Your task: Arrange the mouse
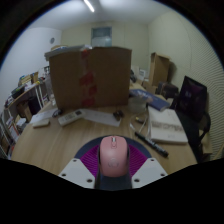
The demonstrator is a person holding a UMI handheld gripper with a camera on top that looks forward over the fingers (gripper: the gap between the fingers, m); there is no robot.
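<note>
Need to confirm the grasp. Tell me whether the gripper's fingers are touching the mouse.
Touching. The gripper view shows the mouse wedged between the gripper fingers, both pads meeting its sides with no gap.

A wooden table (pixel 55 140) with a smooth, light, faintly grained top is seen. A large box (pixel 90 77) of matt brown cardboard is stood on it, marked with a reddish strip of what looks like tape. Beside it, white sheets of paper (pixel 165 125) are laid in a loose stack. A dark laptop screen (pixel 190 100) with a glossy face is shown to one side. The gripper (pixel 116 158) is made of smooth white plastic, and a matt pink pad (pixel 116 150) is carried between its fingers. The walls are painted a flat, pale finish.
</note>
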